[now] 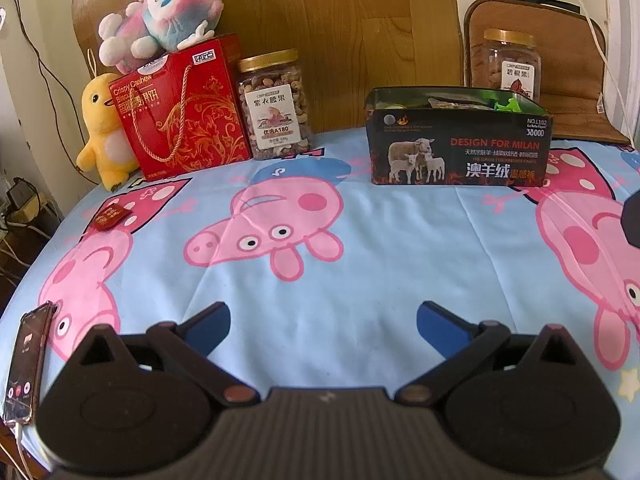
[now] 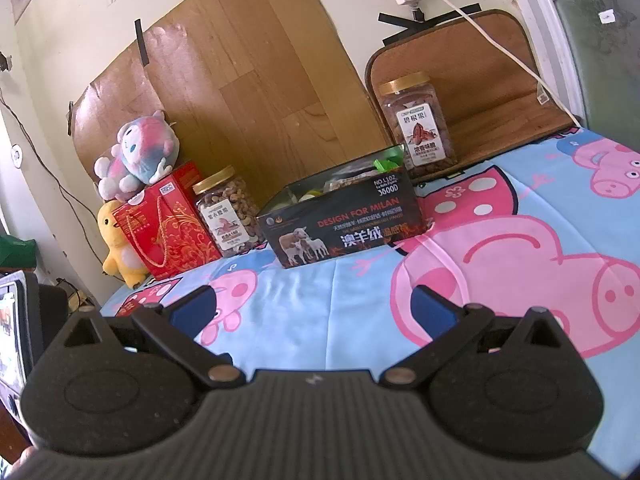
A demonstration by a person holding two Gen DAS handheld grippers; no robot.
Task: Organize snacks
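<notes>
Tools left (image 1: 323,320) and right (image 2: 315,304) gape empty; only left view shows red packet (image 1: 109,218), perhaps candy.

This is a lived-in home room. A cartoon-pig sheet (image 1: 360,264) covers the surface, and plush toys (image 1: 160,20) sit at its far left corner atop a red gift bag (image 1: 184,112). Beside the bag stands a nut jar (image 1: 276,104); behind it, taped wood-pattern panelling (image 2: 256,92) and charger cables (image 2: 472,20) line the wall.
</notes>
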